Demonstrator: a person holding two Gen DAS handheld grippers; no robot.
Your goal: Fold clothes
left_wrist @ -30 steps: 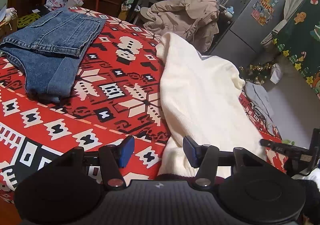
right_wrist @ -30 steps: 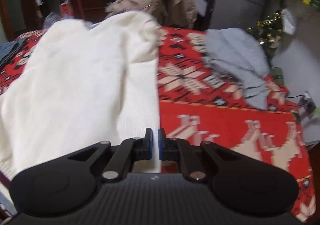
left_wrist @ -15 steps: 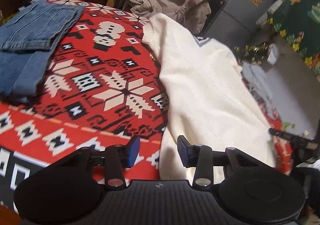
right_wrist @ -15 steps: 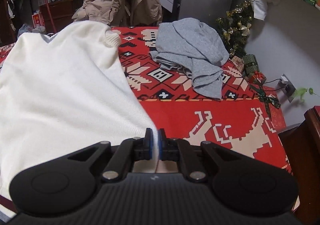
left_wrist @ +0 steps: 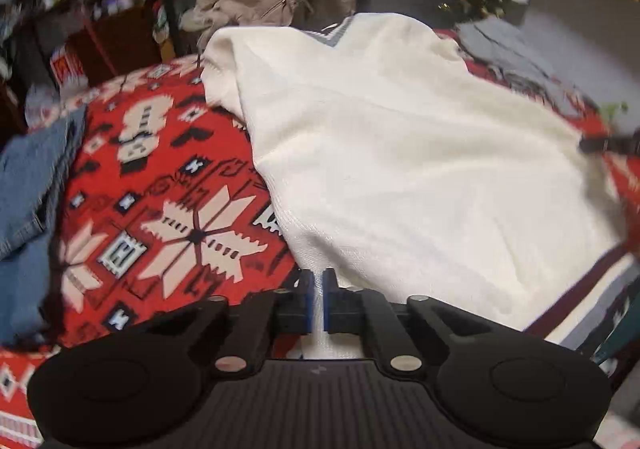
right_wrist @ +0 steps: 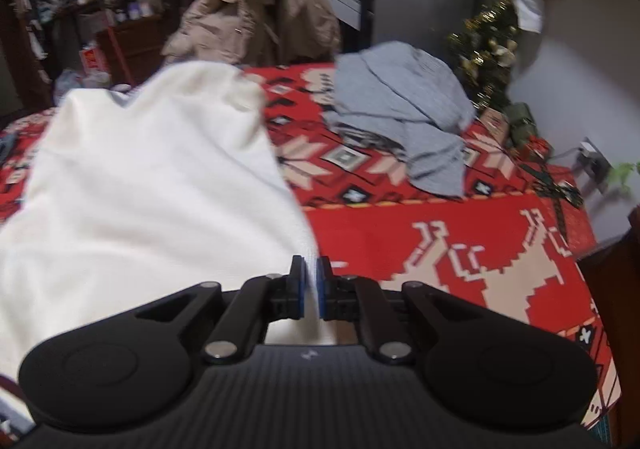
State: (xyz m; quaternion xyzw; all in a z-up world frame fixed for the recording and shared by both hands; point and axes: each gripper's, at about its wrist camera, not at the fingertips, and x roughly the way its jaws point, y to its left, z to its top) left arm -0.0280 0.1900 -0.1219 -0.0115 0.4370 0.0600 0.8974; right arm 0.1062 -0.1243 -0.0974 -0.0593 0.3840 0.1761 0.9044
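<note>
The left tool has just gone from standing wide apart above the hem to clenched on the near left edge of the white sweater; a sliver of white knit shows between its blue pads. Its view has also swung, so the sweater now fills the middle of the frame instead of the right side. The right tool stays clenched on the sweater's near right edge, white cloth pinched between its pads as before. With both lower corners now gripped, the sweater is judged ready for the bottom to be lifted and carried toward the collar, or for a pull to flatten it first.

The sweater lies spread on the red patterned blanket, collar at the far end, its body slightly rumpled. Folded blue jeans sit well apart on the left, and a crumpled grey garment lies on the right, still unfolded.

No basket, box or other container for the clothes shows in either view
</note>
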